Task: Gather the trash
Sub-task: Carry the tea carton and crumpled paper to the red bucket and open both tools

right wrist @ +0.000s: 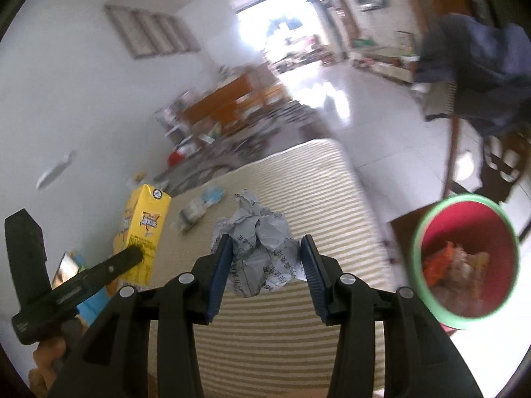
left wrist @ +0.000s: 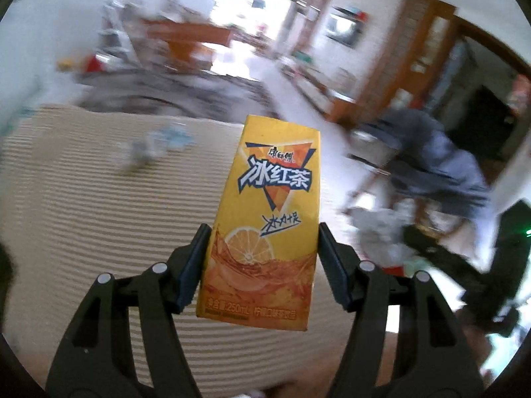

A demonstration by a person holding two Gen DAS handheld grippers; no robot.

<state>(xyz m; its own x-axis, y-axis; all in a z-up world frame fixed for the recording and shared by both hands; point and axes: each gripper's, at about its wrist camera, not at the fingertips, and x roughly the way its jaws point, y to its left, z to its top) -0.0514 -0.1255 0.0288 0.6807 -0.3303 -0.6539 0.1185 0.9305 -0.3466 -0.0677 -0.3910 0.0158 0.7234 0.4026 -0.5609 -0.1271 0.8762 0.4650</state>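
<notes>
Bed cover [right wrist: 298, 179]: lying flat, showing stripes.
Blue cloth [left wrist: 431, 152]: hanging over a chair.
Wooden desk [right wrist: 229, 99]: standing by the wall.

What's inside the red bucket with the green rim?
The red bucket already holds a pile of trash: something orange and some pale crumpled bits. It's blurry, so I can't name them, and whatever lies beneath the pile is covered.

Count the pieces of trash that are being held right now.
2. A yellow carton sits in the left tool, and a crumpled paper ball in the right tool. Other litter lies blurred on the striped mat; more may be hidden.
</notes>
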